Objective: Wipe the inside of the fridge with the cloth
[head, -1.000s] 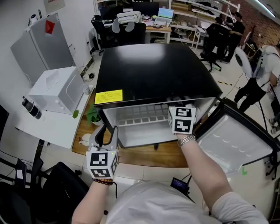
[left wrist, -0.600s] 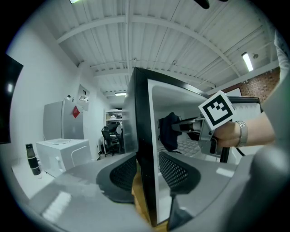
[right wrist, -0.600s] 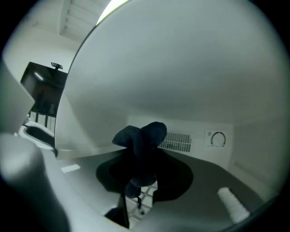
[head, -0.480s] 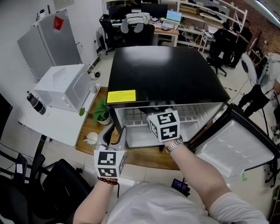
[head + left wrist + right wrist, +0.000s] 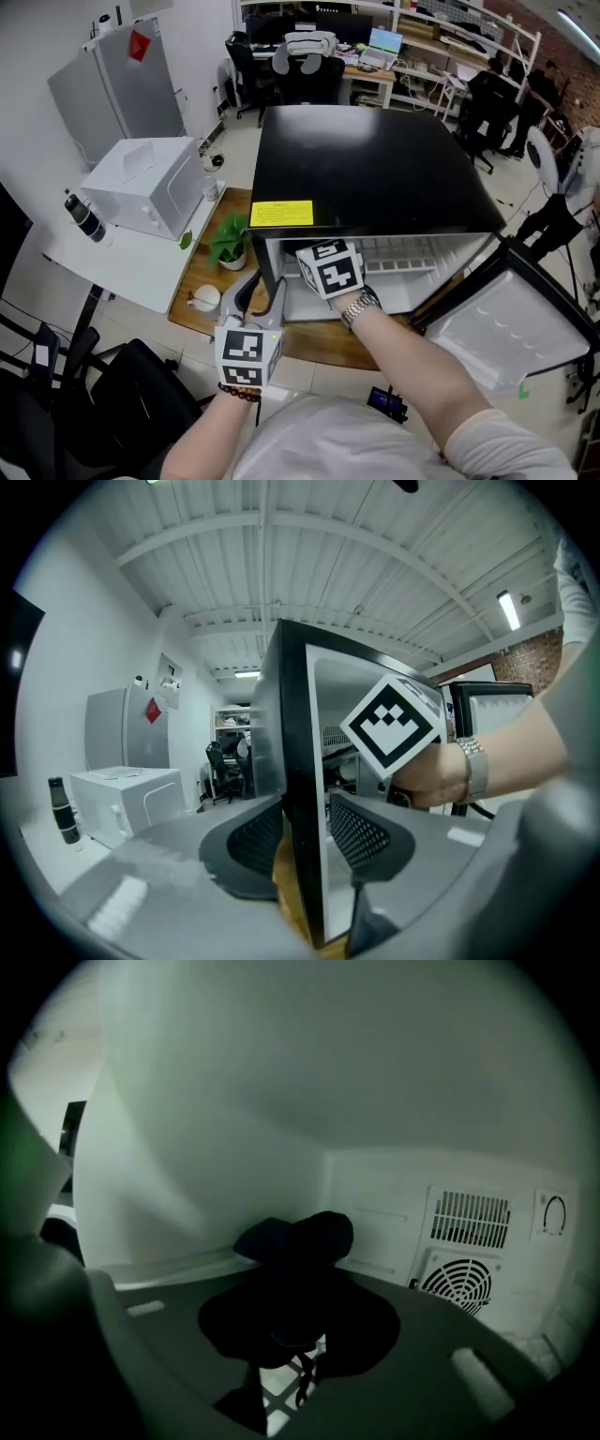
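Note:
The black mini fridge (image 5: 366, 169) stands with its door (image 5: 511, 323) swung open to the right. My left gripper (image 5: 262, 283) is shut on the front edge of the fridge's left wall (image 5: 298, 761), one jaw on each side. My right gripper (image 5: 295, 1326) is inside the white cavity, near its left side, shut on a bunched dark cloth (image 5: 295, 1241). From the head view only its marker cube (image 5: 330, 269) shows; the jaws and the cloth are hidden under the fridge top. The back wall ahead carries a round fan grille (image 5: 457, 1283) and a slotted vent (image 5: 469, 1215).
The fridge sits on a wooden platform (image 5: 319, 342). Left of it are a small green plant (image 5: 230, 242) and a white pot (image 5: 202, 298). A white table holds a white box-shaped appliance (image 5: 150, 187) and a bottle (image 5: 82, 217). A black chair (image 5: 122, 403) stands at lower left.
My right gripper has swept from the right side of the fridge opening to the left side, the cloth still in it. The left gripper has stayed on the wall edge.

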The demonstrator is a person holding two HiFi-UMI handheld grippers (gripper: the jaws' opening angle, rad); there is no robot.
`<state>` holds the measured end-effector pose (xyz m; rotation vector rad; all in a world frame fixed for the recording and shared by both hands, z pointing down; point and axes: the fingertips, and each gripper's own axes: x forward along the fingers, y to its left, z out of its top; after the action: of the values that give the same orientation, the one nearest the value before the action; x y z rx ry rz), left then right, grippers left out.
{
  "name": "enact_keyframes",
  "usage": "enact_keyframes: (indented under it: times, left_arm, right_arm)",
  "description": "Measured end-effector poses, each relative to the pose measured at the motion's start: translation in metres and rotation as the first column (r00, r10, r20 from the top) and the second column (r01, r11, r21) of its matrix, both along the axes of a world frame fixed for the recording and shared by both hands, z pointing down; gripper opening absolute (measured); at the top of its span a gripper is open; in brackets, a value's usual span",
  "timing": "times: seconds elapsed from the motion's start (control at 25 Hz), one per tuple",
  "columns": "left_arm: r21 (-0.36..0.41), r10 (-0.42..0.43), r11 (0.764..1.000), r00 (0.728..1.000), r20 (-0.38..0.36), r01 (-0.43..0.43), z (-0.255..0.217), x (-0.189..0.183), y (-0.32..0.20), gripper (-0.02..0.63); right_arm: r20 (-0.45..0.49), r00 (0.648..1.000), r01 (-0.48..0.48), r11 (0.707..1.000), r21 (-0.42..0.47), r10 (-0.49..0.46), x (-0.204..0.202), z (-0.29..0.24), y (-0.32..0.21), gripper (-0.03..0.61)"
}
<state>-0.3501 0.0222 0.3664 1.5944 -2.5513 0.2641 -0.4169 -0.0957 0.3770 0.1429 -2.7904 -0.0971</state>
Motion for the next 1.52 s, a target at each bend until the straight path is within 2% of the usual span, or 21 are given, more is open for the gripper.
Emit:
enact_keyframes:
  times: [0.16,0.44,1.52]
  left_arm:
    - [0.005,0.001,1.0,1.0,0.003,-0.001,0.0,0.0,0.0,0.152]
    - [0.013,0.003,1.0,1.0,0.002,-0.003,-0.001,0.0,0.0,0.152]
    - [0.009,-0.024,1.0,1.0,0.001,0.024,0.0,-0.002,0.0,0.152]
  right_arm:
    - [-0.058,0.998,0.005,0.998,0.066,-0.001,-0.007,0.008,0.001,0.106]
    - [-0.155,0.986,-0.029,0.988,0.152,0.052,-0.004,0.026,-0.012,0.106]
    - [-0.186,0.965,-0.152,0.974,0.167,0.183,0.051,0.026,-0.076,0.104]
